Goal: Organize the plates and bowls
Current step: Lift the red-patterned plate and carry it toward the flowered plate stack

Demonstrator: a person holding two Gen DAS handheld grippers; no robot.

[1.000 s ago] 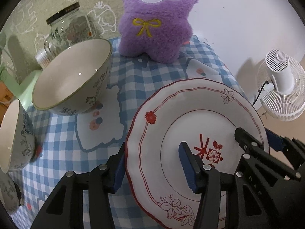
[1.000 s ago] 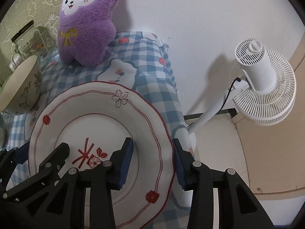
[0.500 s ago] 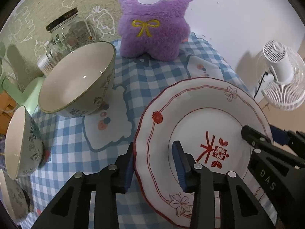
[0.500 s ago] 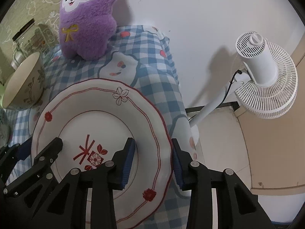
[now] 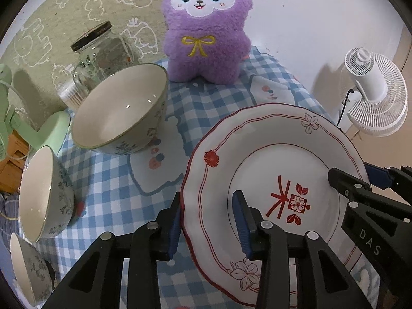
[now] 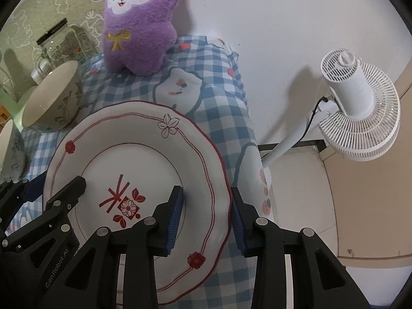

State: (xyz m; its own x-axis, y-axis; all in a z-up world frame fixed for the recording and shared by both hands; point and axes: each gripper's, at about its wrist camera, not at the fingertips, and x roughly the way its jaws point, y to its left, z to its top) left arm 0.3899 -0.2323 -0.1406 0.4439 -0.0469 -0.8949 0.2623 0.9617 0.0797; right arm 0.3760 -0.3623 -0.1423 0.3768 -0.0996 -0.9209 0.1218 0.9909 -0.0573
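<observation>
A white plate (image 5: 278,159) with red line trim and a red flower mark is held between both grippers above the checked tablecloth. My left gripper (image 5: 206,221) is shut on the plate's left rim. My right gripper (image 6: 206,213) is shut on the right rim of the plate (image 6: 134,159). A large floral bowl (image 5: 121,110) stands on the cloth to the left, also in the right wrist view (image 6: 50,100). A second bowl (image 5: 43,193) sits nearer at the left, and a third bowl (image 5: 25,267) shows at the lower left edge.
A purple plush toy (image 5: 206,31) stands at the back of the table. A glass jar (image 5: 100,51) and a green lamp base (image 5: 49,131) are at the back left. A white fan (image 6: 355,103) stands on the floor past the table's right edge (image 6: 247,118).
The plate, held by both grippers, has risen and shifted slightly right. The left gripper's jaws closed in on its rim. The bowls now appear further left and lower.
</observation>
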